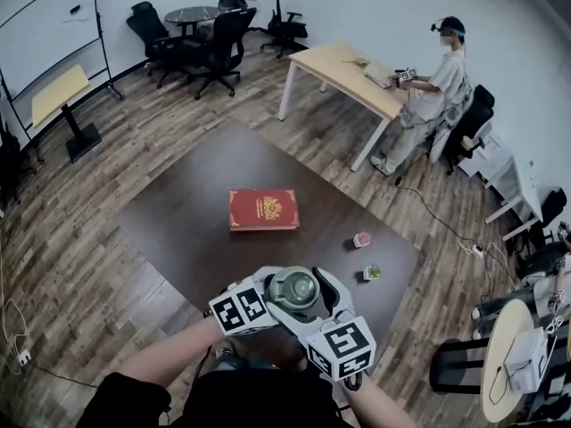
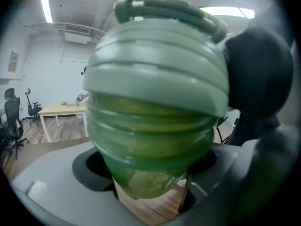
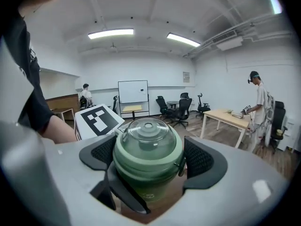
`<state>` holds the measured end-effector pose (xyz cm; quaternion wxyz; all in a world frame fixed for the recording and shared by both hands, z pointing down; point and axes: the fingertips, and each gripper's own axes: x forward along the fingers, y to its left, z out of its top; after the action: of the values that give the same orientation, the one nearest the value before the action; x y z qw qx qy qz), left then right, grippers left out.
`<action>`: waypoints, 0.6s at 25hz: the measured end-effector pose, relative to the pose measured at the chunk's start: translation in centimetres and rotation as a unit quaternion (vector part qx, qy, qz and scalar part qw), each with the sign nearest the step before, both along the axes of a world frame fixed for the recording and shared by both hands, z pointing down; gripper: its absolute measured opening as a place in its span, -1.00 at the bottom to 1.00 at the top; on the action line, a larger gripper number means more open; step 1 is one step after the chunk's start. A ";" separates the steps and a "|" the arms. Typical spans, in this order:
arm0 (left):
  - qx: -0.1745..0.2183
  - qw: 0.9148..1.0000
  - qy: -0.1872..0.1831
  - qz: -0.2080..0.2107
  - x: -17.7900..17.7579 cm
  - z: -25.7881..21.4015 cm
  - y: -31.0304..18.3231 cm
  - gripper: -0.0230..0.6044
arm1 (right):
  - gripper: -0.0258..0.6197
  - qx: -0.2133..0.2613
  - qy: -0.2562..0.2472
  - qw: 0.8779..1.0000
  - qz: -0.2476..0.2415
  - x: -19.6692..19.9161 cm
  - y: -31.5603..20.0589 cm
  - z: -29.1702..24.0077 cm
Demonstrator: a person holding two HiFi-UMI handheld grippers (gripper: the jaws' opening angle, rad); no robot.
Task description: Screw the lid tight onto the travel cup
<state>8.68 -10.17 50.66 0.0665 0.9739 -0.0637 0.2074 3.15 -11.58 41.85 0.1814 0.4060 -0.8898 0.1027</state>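
Holding the travel cup [image 2: 150,145] up between both grippers, just over the near edge of the dark table [image 1: 178,212] and close in front of the body. Got the left gripper [image 1: 270,301] clamped low on the see-through green body, with jaws pressed in from both sides and the cup filling most of the left gripper view. Got the right gripper [image 1: 321,315] on the opposite side, jaws closed in on the pale green lid [image 3: 148,157], with the dark pads [image 3: 102,155] snug against its band left and right. Seeing the lid seated on top of the cup, with a clear dome, a little knob in the middle and a small clip at its right edge. Can't tell how far down the thread it's turned, though.

Further out on the table, spotting a red book [image 1: 263,209] lying flat about mid-table. Also a small pink thing [image 1: 361,239] and a small green thing [image 1: 372,273] off to the right, near each other and well clear of the cup.

Way at the back, seeing a person [image 1: 433,96] standing at a light wooden desk [image 1: 343,69]. Also black office chairs [image 1: 214,43] and a whiteboard [image 1: 49,16] over on the far left.
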 end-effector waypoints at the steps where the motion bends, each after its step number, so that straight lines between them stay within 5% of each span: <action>1: 0.000 1.000 0.001 0.002 0.0 -0.1 0.0 0.39 | 0.52 0.007 -0.008 1.000 -0.006 0.0 0.1 -0.1; 7: -0.020 0.999 0.021 0.021 -0.2 -1.3 0.8 0.39 | 0.52 0.105 -0.127 0.980 -0.113 2.2 1.8 -4.8; 11: -0.026 0.998 0.030 0.043 -0.3 -2.7 1.8 0.39 | 0.52 0.097 -0.091 0.962 -0.239 2.7 3.3 -3.9; 15: -0.014 0.998 0.018 0.065 -0.1 -3.3 2.4 0.39 | 0.51 0.080 -0.093 0.945 -0.304 2.3 3.0 -4.0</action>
<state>8.62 -7.74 47.33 0.0673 0.9786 0.0034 0.1945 5.46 -8.63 37.88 0.0868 0.1184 -0.9891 0.0084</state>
